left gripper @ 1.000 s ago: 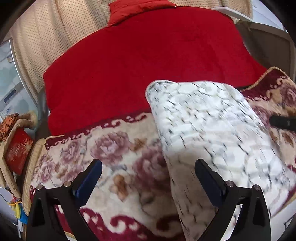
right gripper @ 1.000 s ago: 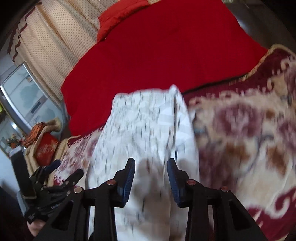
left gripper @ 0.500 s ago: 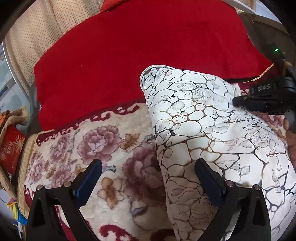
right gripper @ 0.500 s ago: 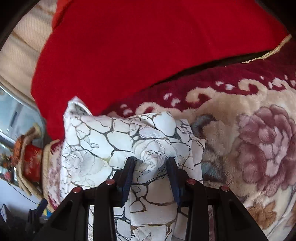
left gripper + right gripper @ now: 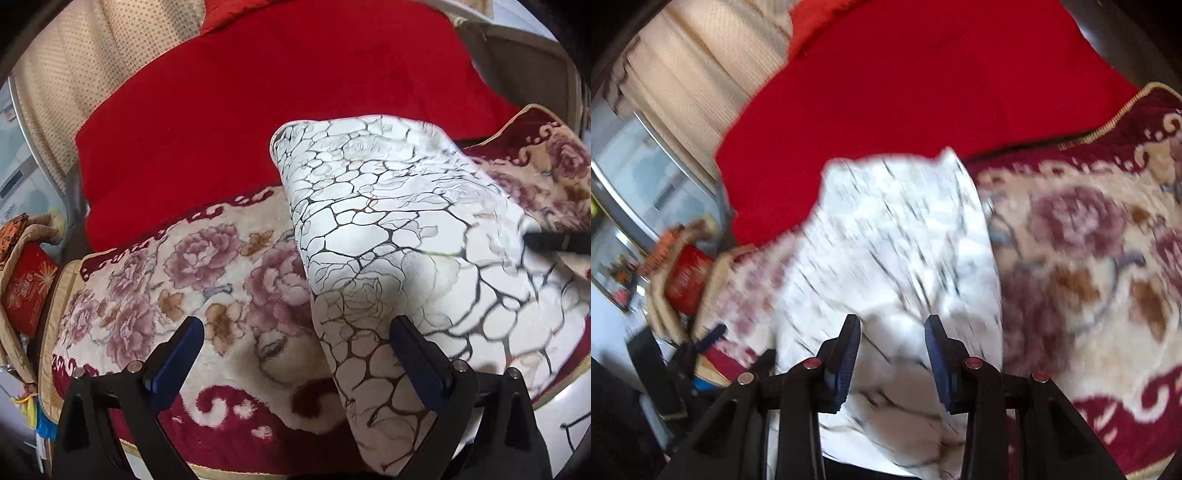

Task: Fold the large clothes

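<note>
On a bed's floral blanket [image 5: 155, 280] lies the white garment [image 5: 399, 236], already folded into a narrow stack (more folds may remain). Right tongs [image 5: 892, 354] pinch its near edge; left tongs [image 5: 295, 354] gape, gripping nothing.

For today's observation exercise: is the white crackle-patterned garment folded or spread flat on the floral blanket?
Folded: the white garment forms a narrow doubled strip with a rounded folded edge.

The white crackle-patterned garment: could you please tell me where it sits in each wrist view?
Left wrist: white garment fills centre-right, running under the right-hand finger.
Right wrist: blurred, centre, bunched between the fingers.
Shared landmark: red blanket beyond it, upper frame in both.
</note>
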